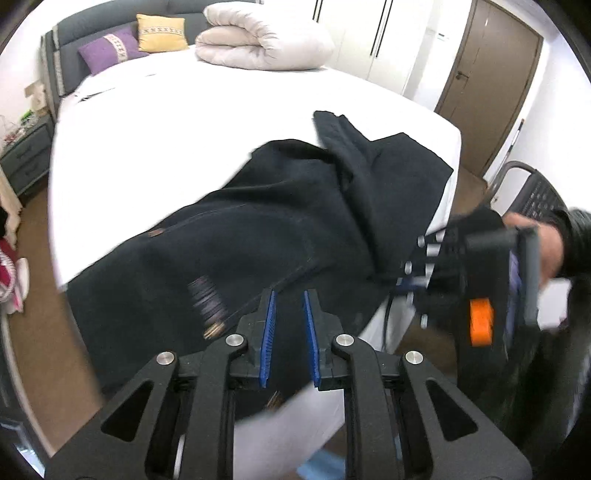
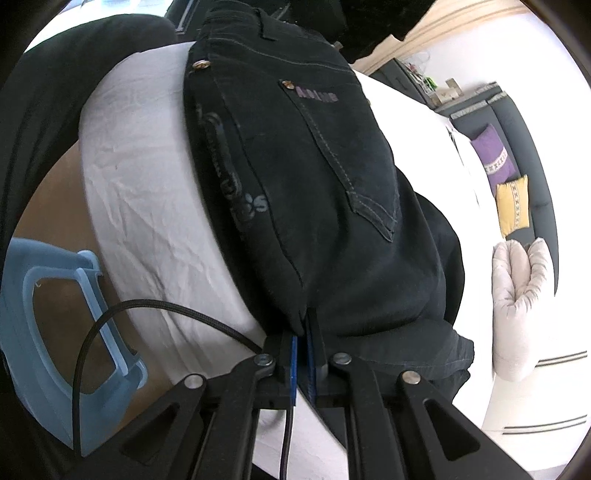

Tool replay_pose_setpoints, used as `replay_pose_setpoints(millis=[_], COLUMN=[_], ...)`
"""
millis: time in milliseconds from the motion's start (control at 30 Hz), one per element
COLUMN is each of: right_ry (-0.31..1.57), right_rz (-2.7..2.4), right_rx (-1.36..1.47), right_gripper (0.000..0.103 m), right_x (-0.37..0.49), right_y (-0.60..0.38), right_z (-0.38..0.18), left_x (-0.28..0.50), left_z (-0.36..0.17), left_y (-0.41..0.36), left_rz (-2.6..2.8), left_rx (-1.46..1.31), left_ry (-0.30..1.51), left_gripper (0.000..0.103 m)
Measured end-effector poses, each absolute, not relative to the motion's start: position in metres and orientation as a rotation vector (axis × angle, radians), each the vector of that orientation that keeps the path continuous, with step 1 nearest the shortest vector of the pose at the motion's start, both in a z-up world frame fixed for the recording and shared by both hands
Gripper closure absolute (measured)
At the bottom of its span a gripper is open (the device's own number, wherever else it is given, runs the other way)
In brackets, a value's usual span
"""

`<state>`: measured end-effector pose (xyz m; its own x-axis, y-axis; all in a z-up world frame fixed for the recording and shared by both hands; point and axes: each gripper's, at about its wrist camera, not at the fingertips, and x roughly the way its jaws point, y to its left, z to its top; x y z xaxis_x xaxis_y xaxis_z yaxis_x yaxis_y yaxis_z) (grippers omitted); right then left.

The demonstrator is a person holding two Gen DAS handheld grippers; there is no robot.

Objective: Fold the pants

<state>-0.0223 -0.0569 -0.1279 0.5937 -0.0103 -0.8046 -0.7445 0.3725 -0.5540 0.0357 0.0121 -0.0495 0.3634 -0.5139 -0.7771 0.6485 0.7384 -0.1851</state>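
Black pants [image 1: 258, 236] lie across the near corner of the bed [image 1: 184, 122], on the white sheet. Waist end hangs toward the bed's edge; leg fabric is doubled over and bunched toward the far corner, one flap [image 1: 343, 147] standing up in a ridge.

Left claw [image 1: 290, 332]: fingers parted to a moderate gap, blue pads [image 1: 269, 332] facing each other. It sits over the waist area. Frame is motion-blurred, so contact with the cloth can't be confirmed; nothing looks pinched between the pads.

Right claw [image 2: 303, 354]: fingers drawn nearly together, clamped on a fold of the pants at the bed's edge. Dark fabric runs straight into the slit between the pads. From the left wrist view the right claw [image 1: 413, 273] shows at the right edge of the pants, a hand [image 1: 546, 243] behind it.

Right wrist view: back pocket [image 2: 347, 155] with pale stitching, brass button [image 2: 201, 65] at the waistband, small lettered patch [image 2: 317, 95].

Surroundings: folded white duvet [image 1: 258, 40], purple pillow [image 1: 110, 51] and yellow pillow [image 1: 160, 33] at the headboard; a pale blue plastic object [image 2: 55, 332] on the floor beside the bed; a black cable [image 2: 122, 314] trailing past it.
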Motion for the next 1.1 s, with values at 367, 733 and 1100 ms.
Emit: replay_pose_setpoints(millis=[367, 733, 1100], right_ry=[0.884, 0.847, 0.985], right_rz=[0.563, 0.216, 0.037], right_rx=[-0.459, 0.921, 1.070], right_gripper=[0.027, 0.045, 0.064], right_x=[0.000, 0.168, 0.253], right_y=[-0.130, -0.398, -0.417], right_z=[-0.072, -0.083, -0.155], left_x=[0.070, 0.073, 0.077], left_z=[-0.123, -0.132, -0.137], left_y=[-0.017, -0.011, -0.006], left_rz=[-0.668, -0.646, -0.644], left_rx=[-0.017, -0.105, -0.109], left_ry=[1.088, 1.123, 1.135], left_gripper=[0.089, 0.089, 0.089])
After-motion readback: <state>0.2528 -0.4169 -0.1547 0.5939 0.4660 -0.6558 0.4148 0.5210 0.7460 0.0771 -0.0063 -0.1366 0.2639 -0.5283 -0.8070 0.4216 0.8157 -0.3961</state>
